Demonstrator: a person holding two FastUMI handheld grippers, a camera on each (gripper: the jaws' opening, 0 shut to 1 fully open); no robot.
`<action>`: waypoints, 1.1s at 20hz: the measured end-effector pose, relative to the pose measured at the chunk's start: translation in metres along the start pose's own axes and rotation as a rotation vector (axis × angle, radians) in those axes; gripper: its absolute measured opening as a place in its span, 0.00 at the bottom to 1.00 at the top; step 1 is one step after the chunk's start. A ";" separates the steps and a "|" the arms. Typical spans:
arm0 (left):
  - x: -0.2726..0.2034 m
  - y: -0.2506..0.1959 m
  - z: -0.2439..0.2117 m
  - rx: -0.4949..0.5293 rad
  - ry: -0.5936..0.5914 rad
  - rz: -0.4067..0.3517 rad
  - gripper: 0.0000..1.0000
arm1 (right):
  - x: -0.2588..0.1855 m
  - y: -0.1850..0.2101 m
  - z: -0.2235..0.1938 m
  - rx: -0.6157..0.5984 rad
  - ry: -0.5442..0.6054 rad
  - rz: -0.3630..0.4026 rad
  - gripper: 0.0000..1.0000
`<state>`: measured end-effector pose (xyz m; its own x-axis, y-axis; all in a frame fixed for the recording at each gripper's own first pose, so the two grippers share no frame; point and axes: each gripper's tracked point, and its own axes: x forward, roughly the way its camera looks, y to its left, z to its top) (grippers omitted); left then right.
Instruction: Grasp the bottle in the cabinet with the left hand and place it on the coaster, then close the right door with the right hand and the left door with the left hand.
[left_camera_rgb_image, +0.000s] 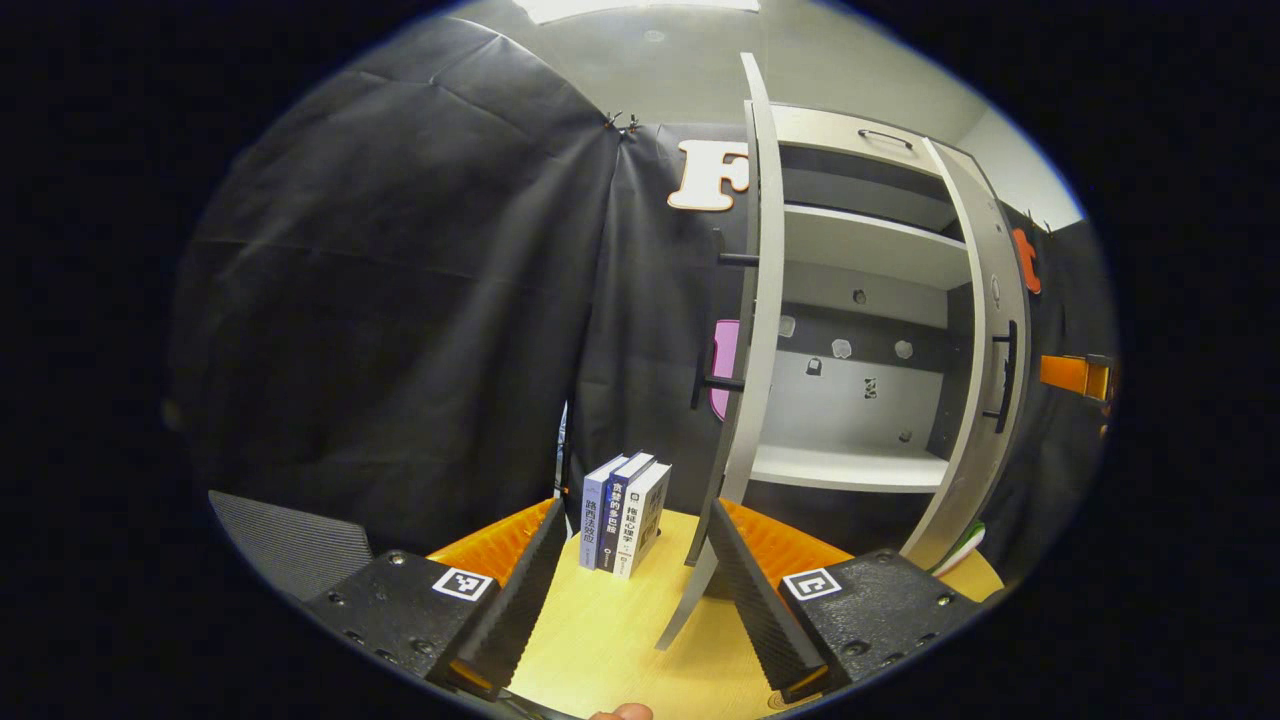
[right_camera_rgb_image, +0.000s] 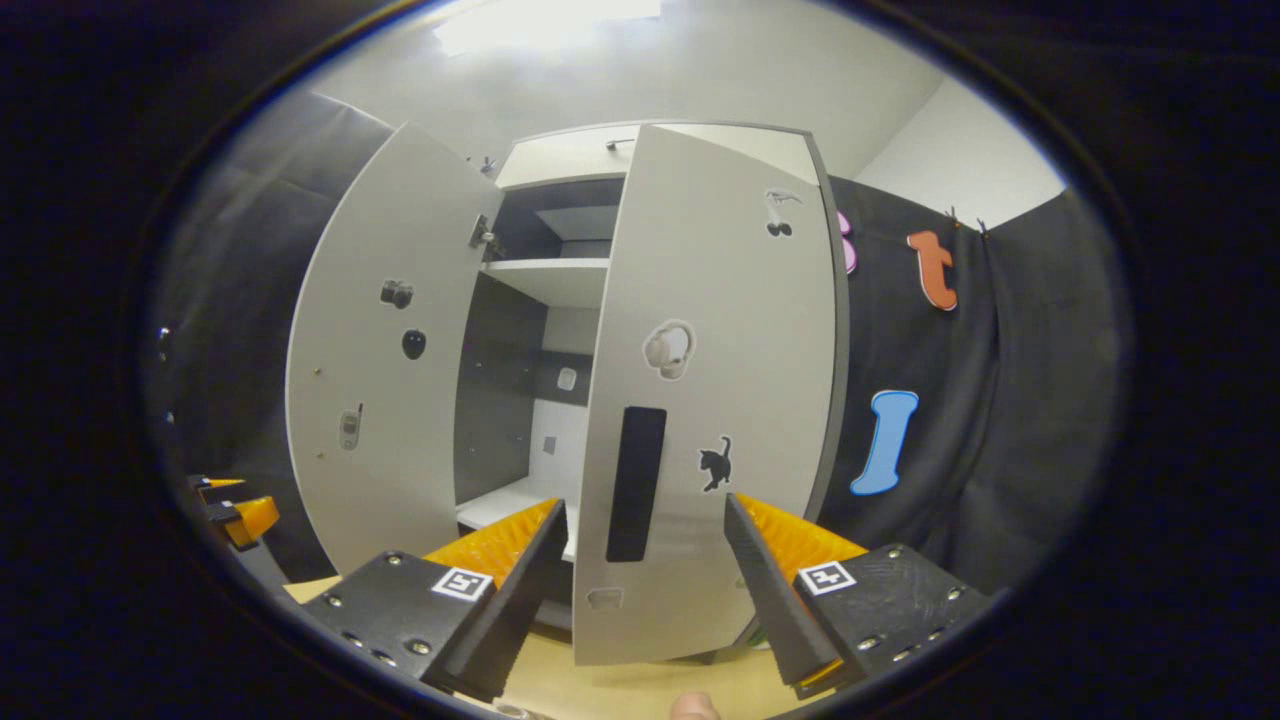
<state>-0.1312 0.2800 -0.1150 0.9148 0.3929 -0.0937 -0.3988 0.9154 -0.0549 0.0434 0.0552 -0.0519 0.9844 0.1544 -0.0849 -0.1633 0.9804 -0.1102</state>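
Observation:
The grey cabinet (left_camera_rgb_image: 860, 470) stands on the wooden table with bare shelves. In the left gripper view its left door (left_camera_rgb_image: 762, 300) is edge-on, swung wide, and the right door (left_camera_rgb_image: 985, 380) is also ajar. My left gripper (left_camera_rgb_image: 630, 600) is open, holding nothing, low over the table just left of the left door's foot. In the right gripper view the right door (right_camera_rgb_image: 710, 400) is swung partway in, its face with a black handle (right_camera_rgb_image: 636, 485) close ahead. My right gripper (right_camera_rgb_image: 640, 590) is open in front of that door's lower part. The left door (right_camera_rgb_image: 390, 400) stands open.
Three books (left_camera_rgb_image: 625, 515) stand upright on the table (left_camera_rgb_image: 610, 640) left of the cabinet. A green and white thing (left_camera_rgb_image: 965, 545) peeks out past the right door's foot. Black cloth walls close in behind and on both sides. The other gripper (right_camera_rgb_image: 235, 515) shows far left.

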 end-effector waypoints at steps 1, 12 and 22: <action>0.002 0.000 0.000 -0.001 0.001 -0.003 0.90 | 0.002 0.001 0.000 -0.001 0.000 -0.002 0.92; 0.039 -0.004 0.003 0.044 -0.007 -0.042 0.90 | 0.011 0.008 -0.005 0.005 0.005 -0.006 0.95; 0.051 -0.011 0.000 0.053 0.006 -0.097 0.90 | 0.020 -0.001 -0.010 0.013 0.006 -0.030 0.92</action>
<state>-0.0796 0.2899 -0.1189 0.9483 0.3022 -0.0965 -0.3047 0.9524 -0.0117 0.0629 0.0565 -0.0635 0.9883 0.1246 -0.0876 -0.1332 0.9860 -0.1003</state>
